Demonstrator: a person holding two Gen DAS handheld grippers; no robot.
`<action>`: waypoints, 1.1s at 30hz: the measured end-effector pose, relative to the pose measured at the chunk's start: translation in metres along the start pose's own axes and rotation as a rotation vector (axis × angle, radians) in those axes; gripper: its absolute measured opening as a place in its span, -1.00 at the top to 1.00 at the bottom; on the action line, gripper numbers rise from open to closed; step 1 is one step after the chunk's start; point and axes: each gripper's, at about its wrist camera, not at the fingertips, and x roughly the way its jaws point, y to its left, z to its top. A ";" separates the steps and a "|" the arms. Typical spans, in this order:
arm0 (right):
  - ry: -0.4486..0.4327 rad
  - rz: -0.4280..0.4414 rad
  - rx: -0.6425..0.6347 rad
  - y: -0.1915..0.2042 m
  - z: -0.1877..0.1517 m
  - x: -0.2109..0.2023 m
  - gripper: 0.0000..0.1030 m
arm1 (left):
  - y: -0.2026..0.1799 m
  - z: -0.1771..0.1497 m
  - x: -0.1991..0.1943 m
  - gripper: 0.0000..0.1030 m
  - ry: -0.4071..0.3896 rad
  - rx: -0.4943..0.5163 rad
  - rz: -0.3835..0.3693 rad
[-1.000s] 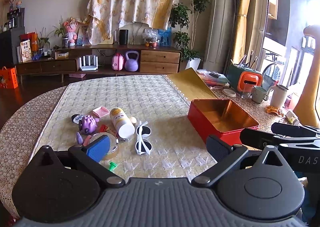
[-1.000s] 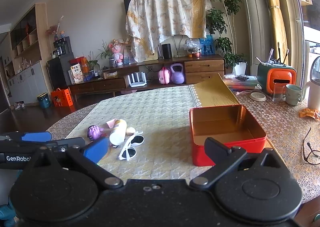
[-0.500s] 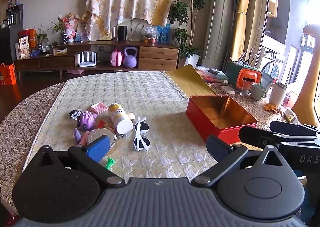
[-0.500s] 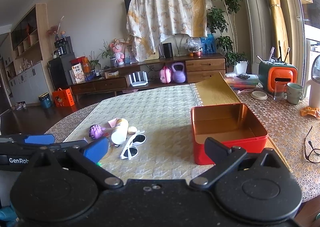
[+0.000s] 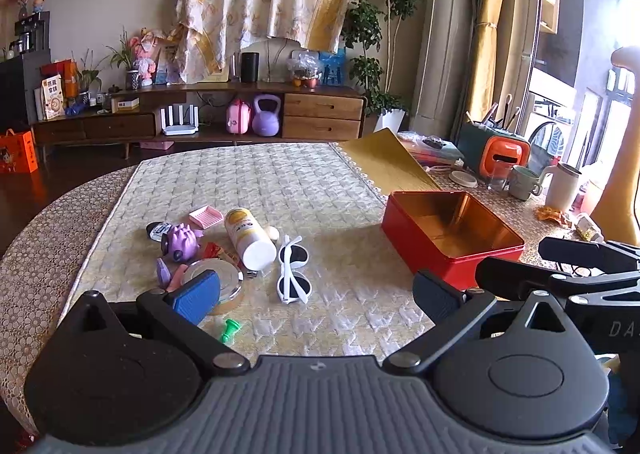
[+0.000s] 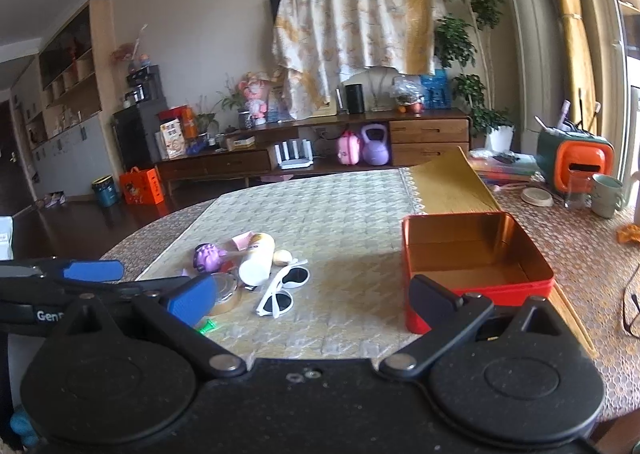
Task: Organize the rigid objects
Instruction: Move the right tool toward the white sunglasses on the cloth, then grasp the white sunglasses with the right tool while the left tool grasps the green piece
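Note:
An open red tin box [image 5: 452,230] [image 6: 476,254] stands empty on the table's right side. Left of it lies a heap of small items: white sunglasses [image 5: 294,268] [image 6: 282,286], a white and yellow bottle [image 5: 249,238] [image 6: 258,258] on its side, a purple spiky toy [image 5: 182,242] [image 6: 207,256], a pink tray [image 5: 205,216], a round silver tin [image 5: 220,278] and a green peg [image 5: 230,329]. My left gripper [image 5: 316,298] hovers open above the table's near edge, nothing between its fingers. My right gripper [image 6: 312,300] is open too, just right of the left one.
A gold lid [image 5: 388,166] leans behind the box. Mugs [image 5: 524,182], an orange and green holder [image 5: 500,154] and spectacles [image 6: 632,310] sit at the table's right. A quilted cloth [image 5: 260,182] covers the table's middle. A sideboard stands across the room.
Both grippers have tilted and eased slightly forward over the table; the objects sit a little lower and nearer in view. Nothing was grasped or moved.

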 end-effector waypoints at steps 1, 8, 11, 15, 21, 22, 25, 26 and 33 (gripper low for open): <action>0.003 0.002 -0.002 0.001 0.001 0.002 -0.99 | 0.001 0.000 0.001 -1.00 0.002 0.002 0.004; 0.057 0.026 0.000 0.001 0.006 0.024 -0.99 | 0.020 0.001 0.017 -1.00 0.052 -0.033 0.050; 0.080 0.036 0.002 0.000 0.011 0.036 -0.99 | 0.033 0.000 0.024 -1.00 0.075 -0.061 0.061; 0.107 0.047 0.002 0.000 0.016 0.049 -0.99 | 0.047 -0.003 0.029 -1.00 0.080 -0.076 0.083; 0.142 0.050 -0.001 0.002 0.020 0.070 -0.98 | 0.063 -0.007 0.039 -1.00 0.093 -0.088 0.098; 0.154 0.050 0.009 0.002 0.021 0.075 -0.98 | 0.065 -0.007 0.042 -1.00 0.098 -0.092 0.094; 0.192 0.067 0.015 0.006 0.024 0.095 -0.94 | 0.071 -0.010 0.056 -1.00 0.120 -0.083 0.089; 0.203 0.071 0.004 0.009 0.024 0.102 -0.92 | 0.072 -0.012 0.062 -1.00 0.131 -0.078 0.085; 0.296 0.092 -0.080 0.022 0.024 0.152 -0.71 | 0.075 -0.025 0.096 -1.00 0.156 -0.021 0.078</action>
